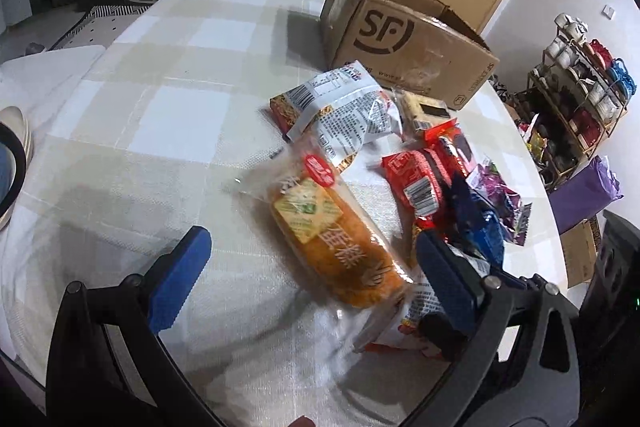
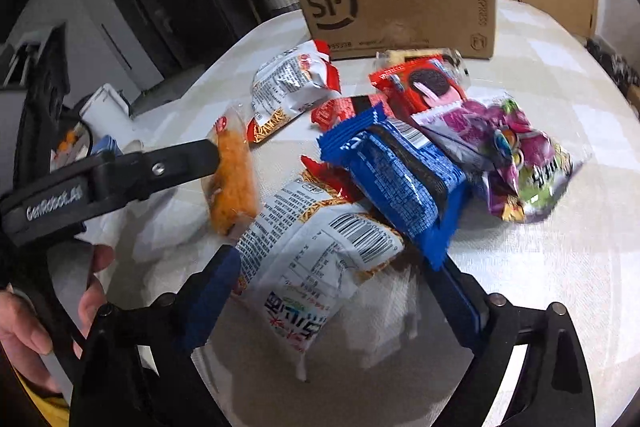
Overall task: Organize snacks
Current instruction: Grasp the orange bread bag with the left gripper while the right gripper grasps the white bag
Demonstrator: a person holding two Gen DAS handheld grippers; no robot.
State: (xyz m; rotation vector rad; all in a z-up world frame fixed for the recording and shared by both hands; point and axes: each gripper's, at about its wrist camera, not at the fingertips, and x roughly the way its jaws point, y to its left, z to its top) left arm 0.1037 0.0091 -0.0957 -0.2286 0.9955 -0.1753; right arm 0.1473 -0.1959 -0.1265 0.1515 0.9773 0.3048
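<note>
An orange cake in clear wrap (image 1: 332, 227) lies between the wide-apart blue pads of my left gripper (image 1: 312, 233), which is open. In the right wrist view the same cake (image 2: 232, 179) rests against one black left finger (image 2: 180, 159). My right gripper (image 2: 334, 255) is open around a white noodle packet (image 2: 312, 259); its left pad is at the packet's edge, the right one beside a blue cookie pack (image 2: 400, 179). A second noodle packet (image 2: 288, 87), a red cookie pack (image 2: 428, 83) and a purple candy bag (image 2: 512, 147) lie beyond. The open SF cardboard box (image 2: 400, 7) stands behind them.
Everything sits on a round table with a pale checked cloth (image 1: 160, 107). Stacked plates (image 1: 16, 147) sit at its left edge. A hand (image 2: 24, 315) holds the left gripper. A shelf of cups (image 1: 580, 87), suitcases and a door stand beyond the table.
</note>
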